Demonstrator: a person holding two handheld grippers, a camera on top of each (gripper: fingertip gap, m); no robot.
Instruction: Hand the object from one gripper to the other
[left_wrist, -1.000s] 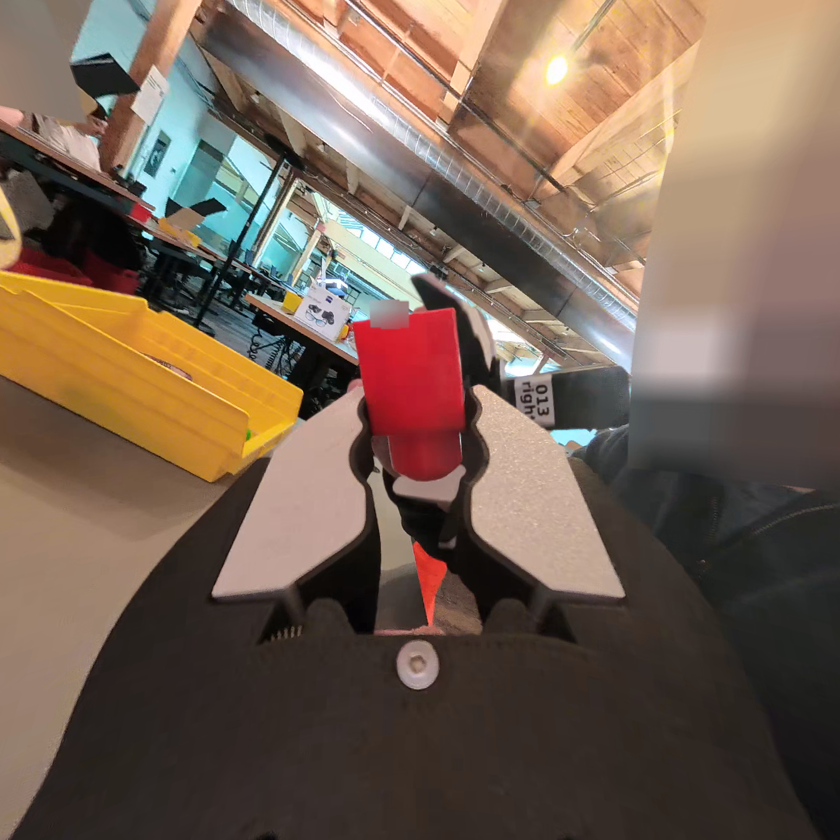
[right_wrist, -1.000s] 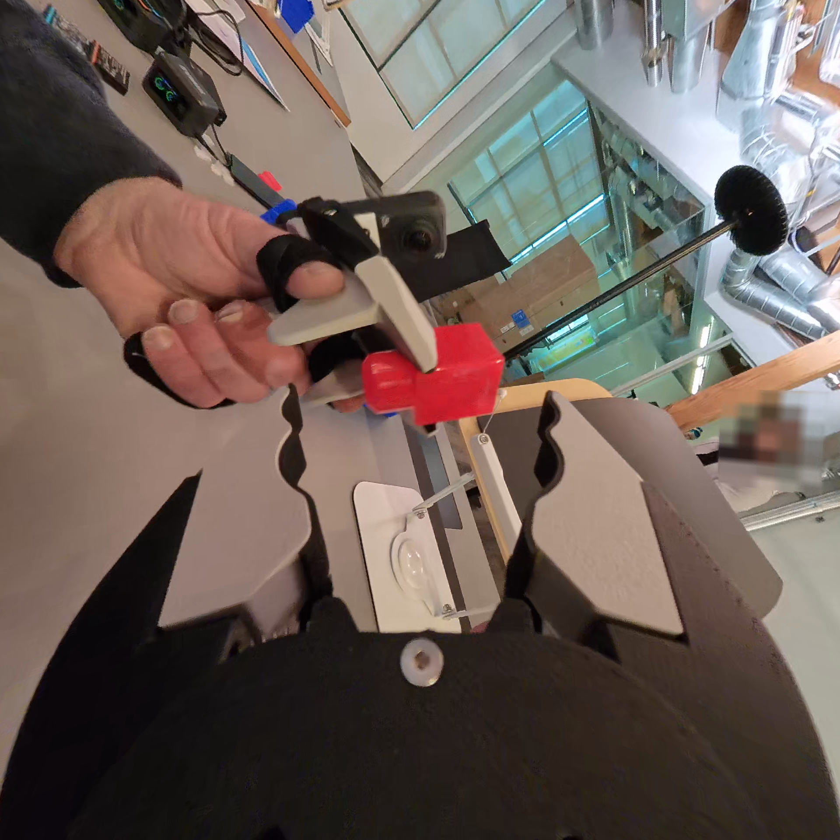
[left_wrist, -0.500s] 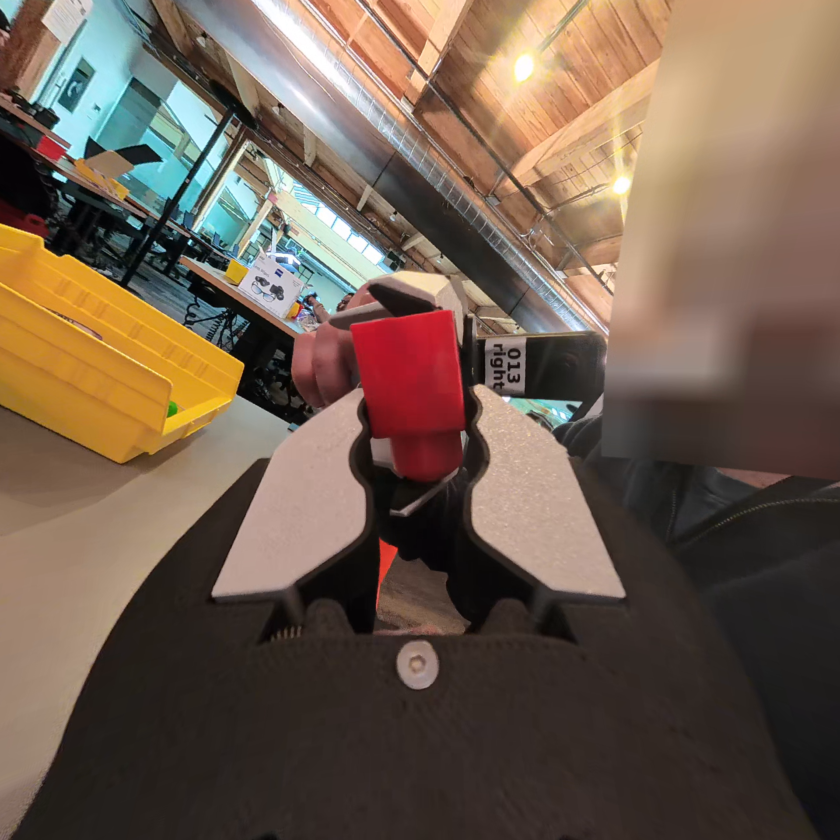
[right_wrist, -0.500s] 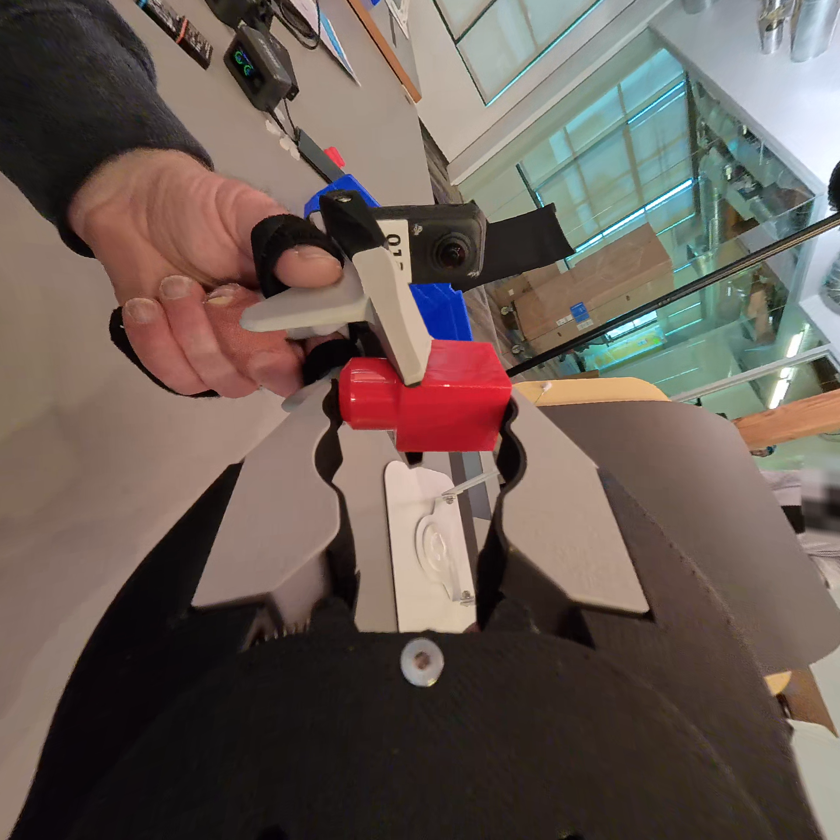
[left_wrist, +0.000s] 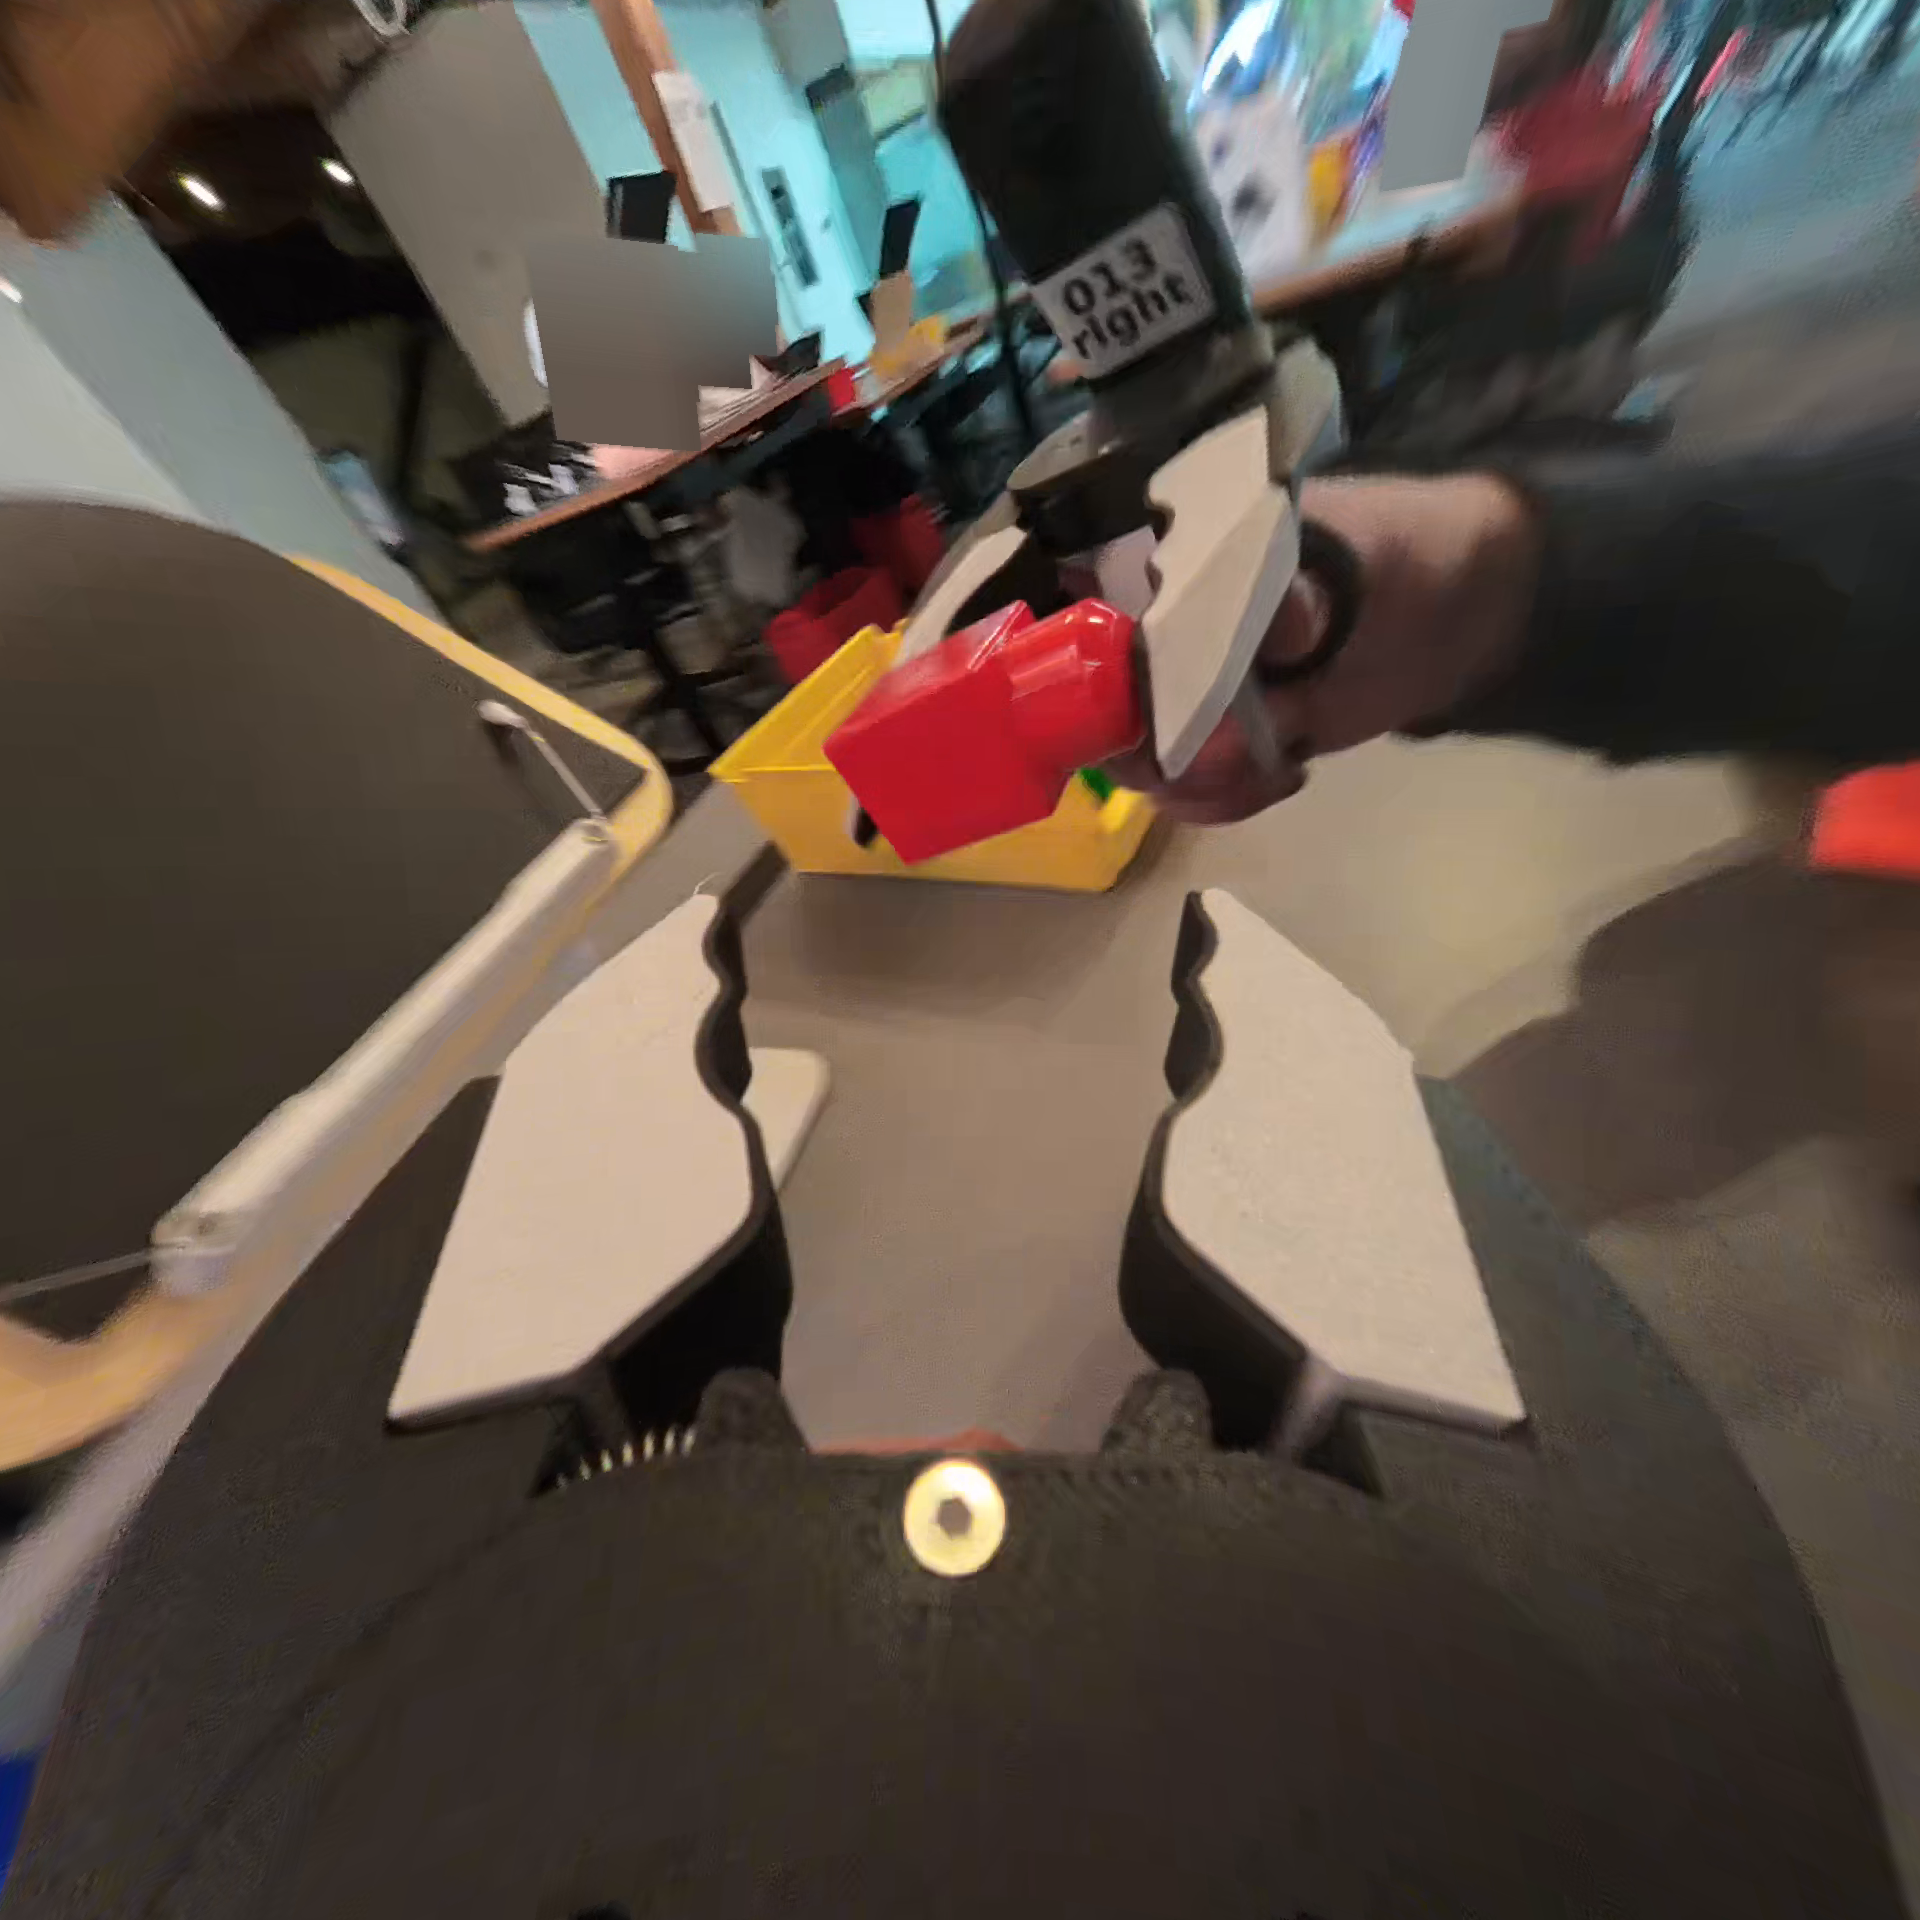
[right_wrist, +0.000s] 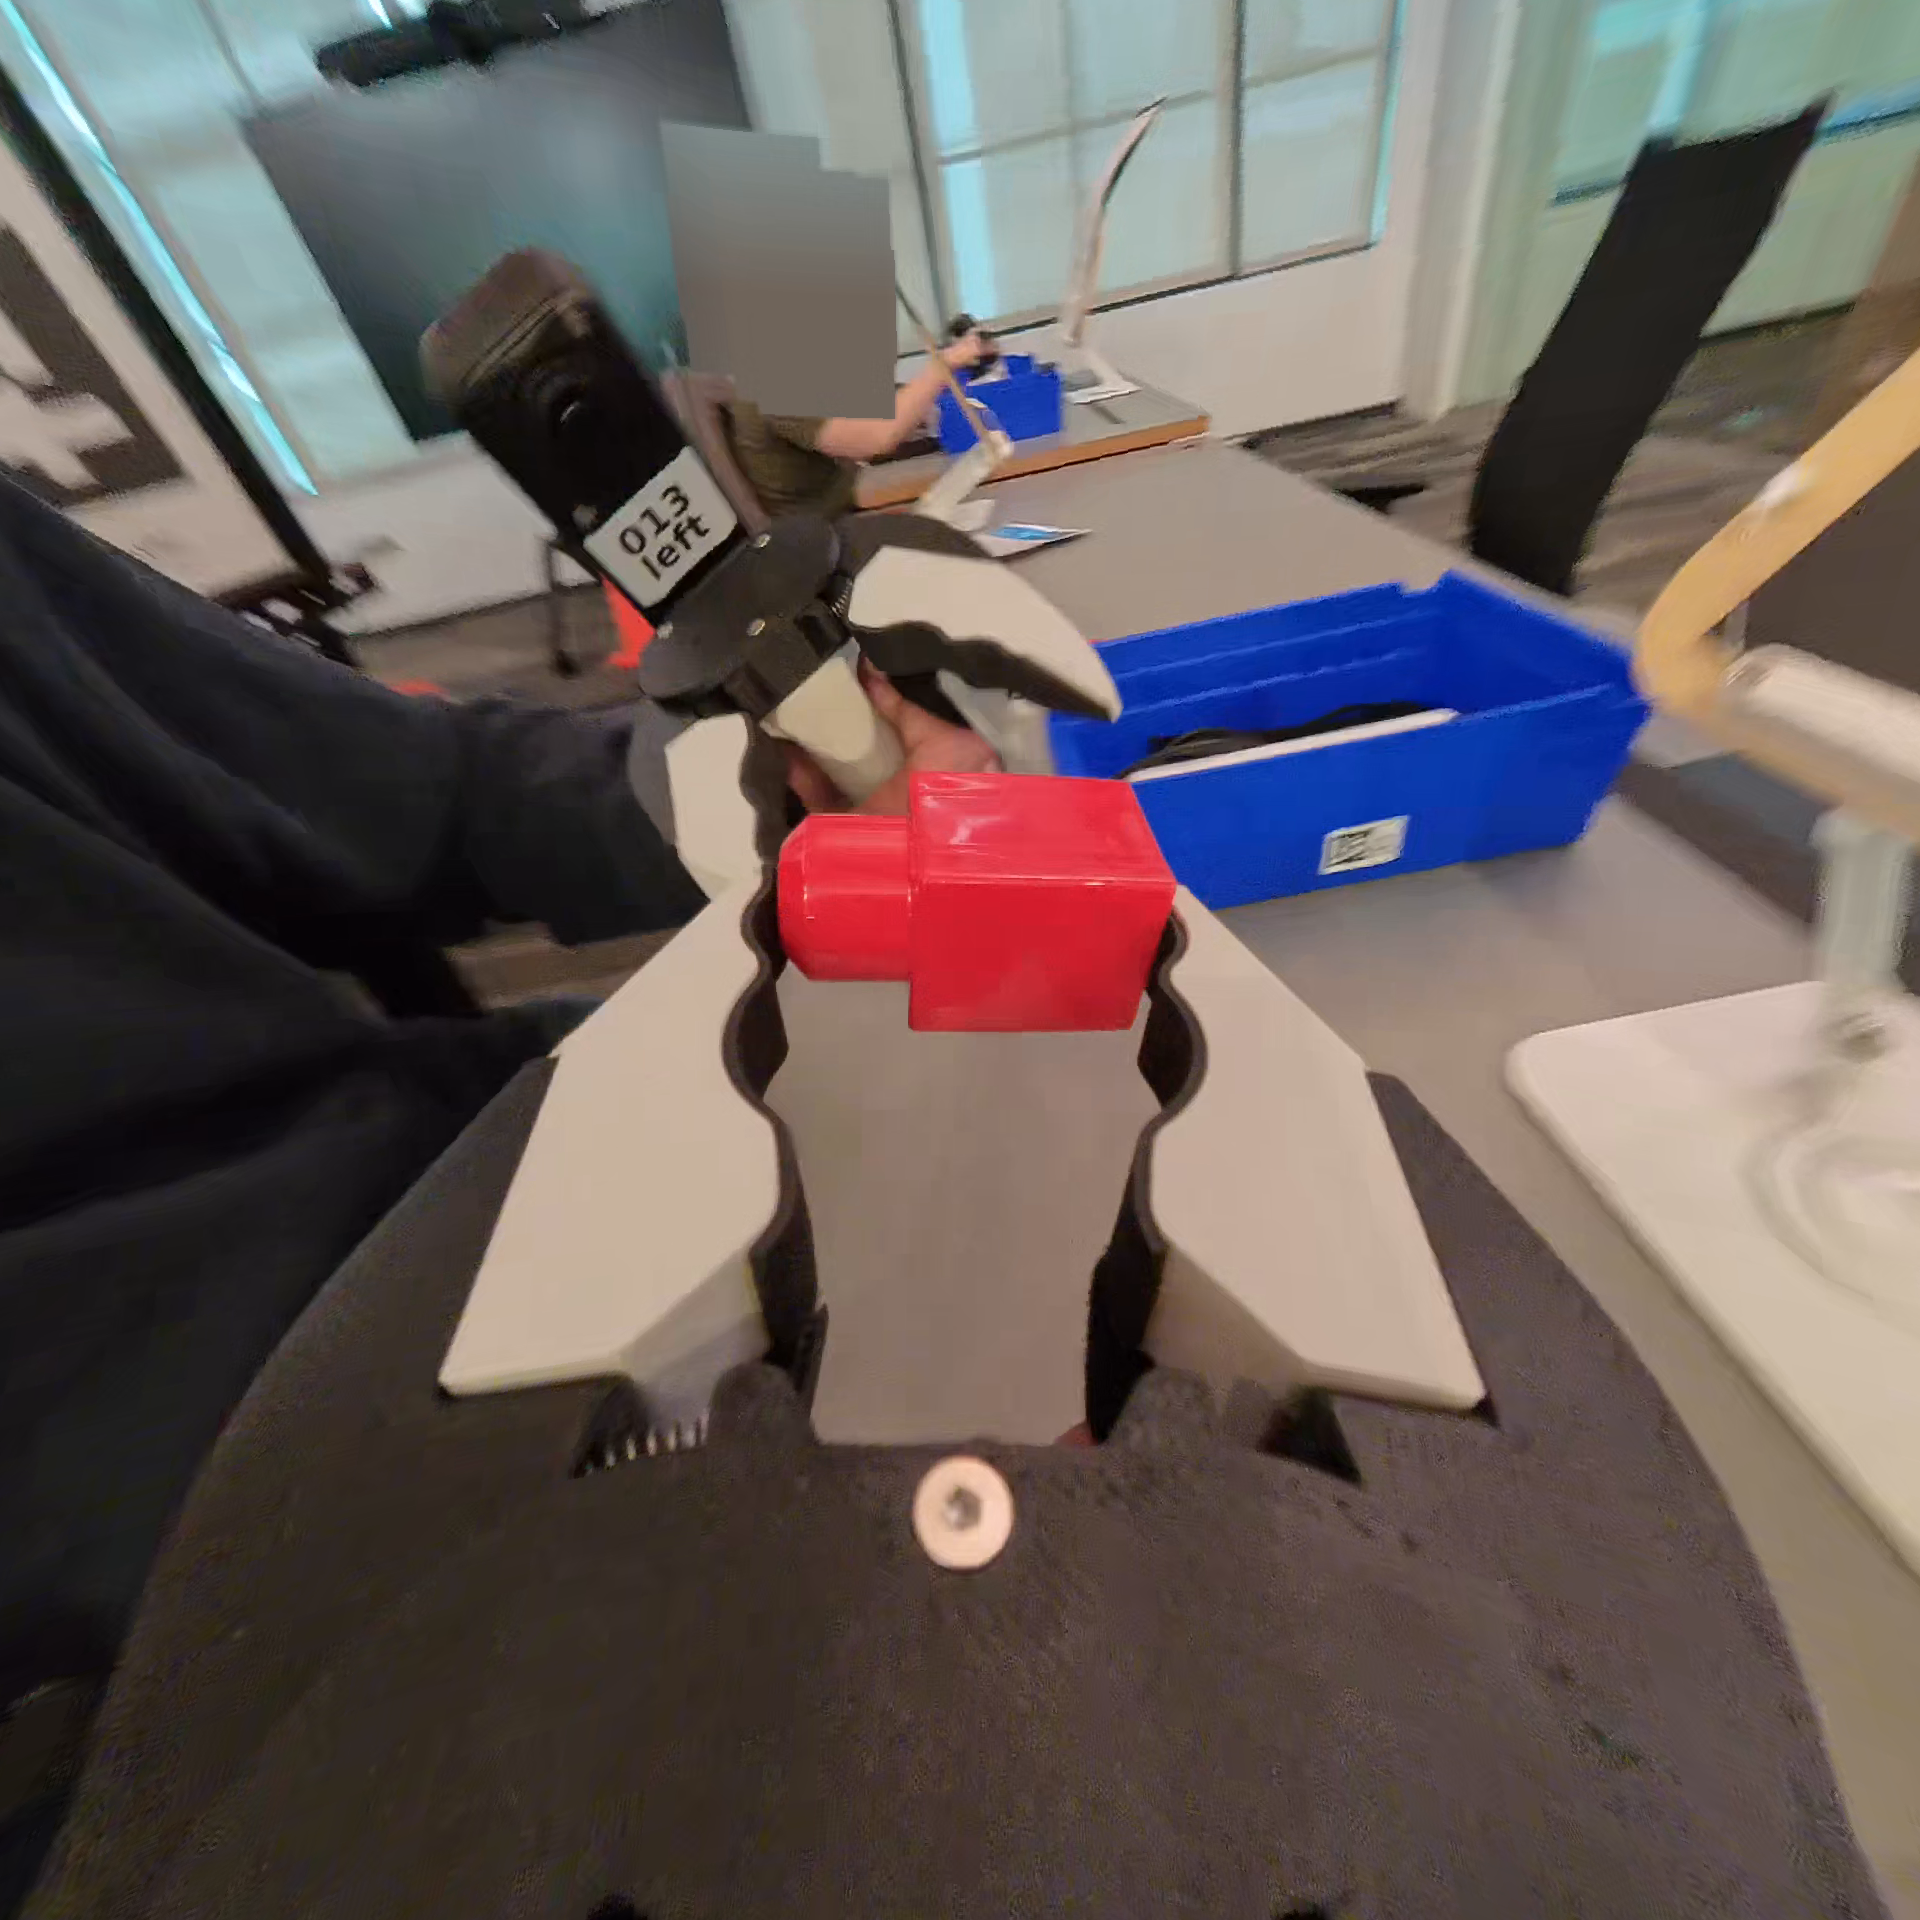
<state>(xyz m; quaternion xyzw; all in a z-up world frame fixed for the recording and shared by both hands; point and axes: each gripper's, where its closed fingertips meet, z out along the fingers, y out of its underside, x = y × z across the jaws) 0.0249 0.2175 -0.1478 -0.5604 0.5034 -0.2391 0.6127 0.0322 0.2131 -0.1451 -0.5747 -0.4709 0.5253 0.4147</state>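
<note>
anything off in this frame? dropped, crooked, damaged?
Nothing stands out. The red block is held crosswise at the tips of the right tongs, not dropped; the left tongs are open and empty. Blue bin and yellow bin sit upright.

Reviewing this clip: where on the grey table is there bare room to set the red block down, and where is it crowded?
Bare grey table shows under the right gripper, which holds the red block, short of the blue bin. More lies before the open left gripper, short of the yellow bin. The white lamp base crowds one side.
</note>
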